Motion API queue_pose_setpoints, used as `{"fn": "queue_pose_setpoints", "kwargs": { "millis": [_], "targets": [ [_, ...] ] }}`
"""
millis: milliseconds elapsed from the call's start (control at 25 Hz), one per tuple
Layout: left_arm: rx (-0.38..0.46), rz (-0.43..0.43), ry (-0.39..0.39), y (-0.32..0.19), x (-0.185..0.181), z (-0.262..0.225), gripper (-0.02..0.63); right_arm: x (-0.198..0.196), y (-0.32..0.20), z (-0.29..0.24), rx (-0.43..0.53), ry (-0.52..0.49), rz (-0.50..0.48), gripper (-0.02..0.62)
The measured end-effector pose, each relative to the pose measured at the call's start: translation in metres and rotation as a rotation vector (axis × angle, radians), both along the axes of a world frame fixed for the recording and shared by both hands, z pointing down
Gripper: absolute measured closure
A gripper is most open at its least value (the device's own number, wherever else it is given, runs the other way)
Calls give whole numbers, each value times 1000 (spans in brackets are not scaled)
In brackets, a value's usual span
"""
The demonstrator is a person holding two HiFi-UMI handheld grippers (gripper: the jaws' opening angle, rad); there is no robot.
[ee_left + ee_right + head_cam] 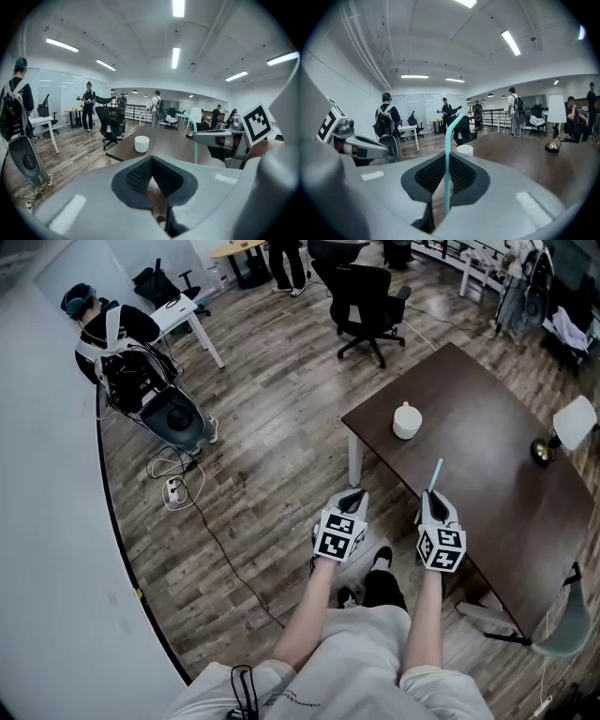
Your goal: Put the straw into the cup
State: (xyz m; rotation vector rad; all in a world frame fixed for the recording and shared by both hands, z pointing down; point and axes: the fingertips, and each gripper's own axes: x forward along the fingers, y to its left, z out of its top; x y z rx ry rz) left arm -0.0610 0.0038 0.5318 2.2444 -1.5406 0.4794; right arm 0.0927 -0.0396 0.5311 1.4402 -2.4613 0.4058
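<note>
The left gripper point(353, 493) hangs over the wooden floor, nearer the person than the cup point(407, 420) and to its left, off the table edge. Its jaws are closed together with nothing between them; its own view shows only bare dark pads meeting. The cup itself, small, white and open-topped, stands upright on the dark table point(497, 484), close to that table's left edge and corner. To the right of the cup and well short of it, the right gripper point(433, 495) is over the near edge of the table. Its jaws are pinched on the straw point(435, 474), a thin teal one held roughly upright, its bent top leaning toward the cup. How much straw sticks out below the jaws cannot be told. Far right of the cup, a small lamp point(562, 432) sits on the same table, well apart from it.

The carry to the cup has yet to be made, so most of the task is ahead. The main risk is probably the cup: it looks light and stands near the edge, so a straw tip or jaw striking its rim sideways could tip it or push it off. The straw is slim and smooth, and could swivel in the grip if its end catches the rim. The idle left gripper could steady the cup
</note>
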Motion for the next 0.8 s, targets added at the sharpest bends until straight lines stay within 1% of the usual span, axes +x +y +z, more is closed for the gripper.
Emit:
{"fn": "queue_pose_setpoints", "kwargs": {
  "millis": [200, 360, 520, 800],
  "targets": [
    [9, -36, 38, -7, -12, 5, 606, -3, -14, -2, 16, 24, -18, 551],
    [40, -74, 46, -24, -30, -1, 606, -17, -38, -7, 34, 9, -23, 549],
    [43, -60, 18, -49, -43, -7, 606, -34, -72, -9, 34, -18, -24, 549],
    [27, -59, 12, -100, -65, -10, 606, -58, -127, -19, 37, -48, -27, 549]
  ]
}}
